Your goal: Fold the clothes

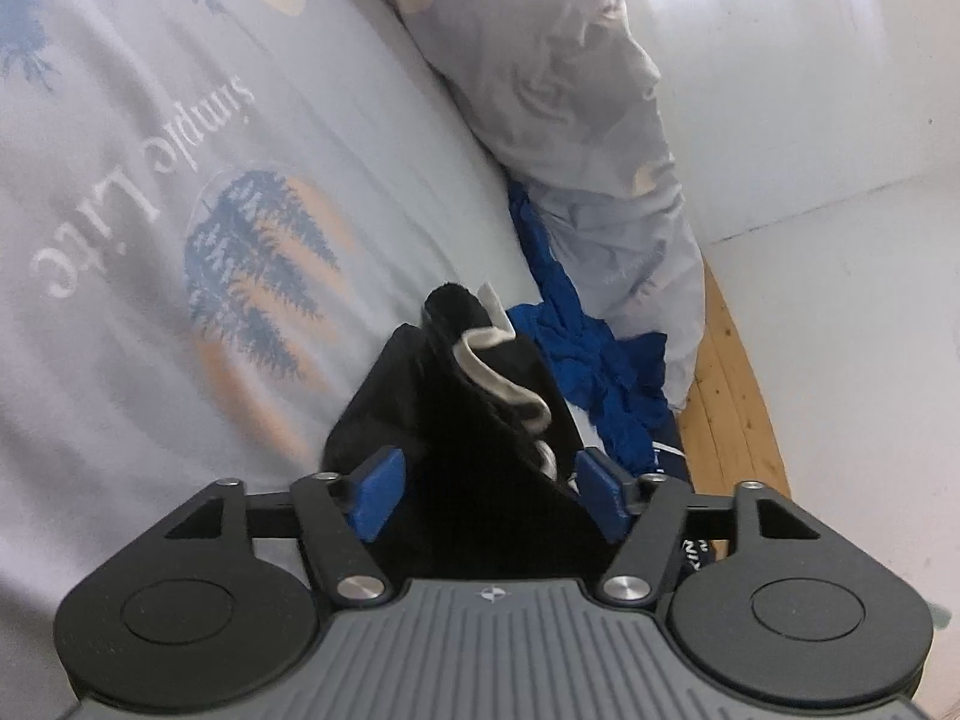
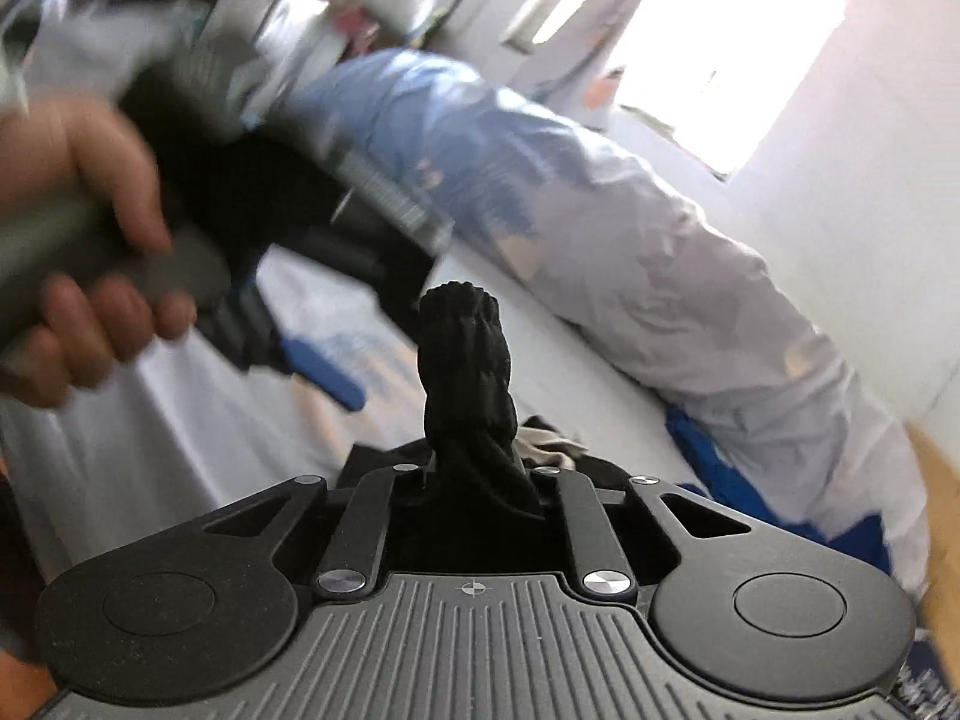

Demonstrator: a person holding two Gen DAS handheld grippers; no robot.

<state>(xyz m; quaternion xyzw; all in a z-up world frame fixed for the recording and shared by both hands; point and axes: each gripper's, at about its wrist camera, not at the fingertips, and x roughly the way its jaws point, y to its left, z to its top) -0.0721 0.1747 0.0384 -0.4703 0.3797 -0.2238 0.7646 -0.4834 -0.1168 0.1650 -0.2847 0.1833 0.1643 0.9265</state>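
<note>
A black garment (image 1: 468, 396) with a cream-white trim (image 1: 510, 384) lies bunched on the printed bed sheet (image 1: 180, 180). My left gripper (image 1: 489, 495) is open, its blue pads (image 1: 378, 495) wide apart on either side of the black cloth. In the right wrist view my right gripper (image 2: 474, 480) is shut on a black ribbed cuff (image 2: 468, 360) that sticks up from between its jaws. A person's hand (image 2: 90, 192) holds the left gripper at the upper left, blurred, with one of its blue pads (image 2: 327, 369) showing.
A crumpled blue garment (image 1: 594, 354) lies just right of the black one, against a rumpled pale duvet (image 1: 576, 90). Wooden floor (image 1: 732, 396) and a white wall (image 1: 840, 120) lie past the bed's edge. A bright window (image 2: 738, 54) is at the far right.
</note>
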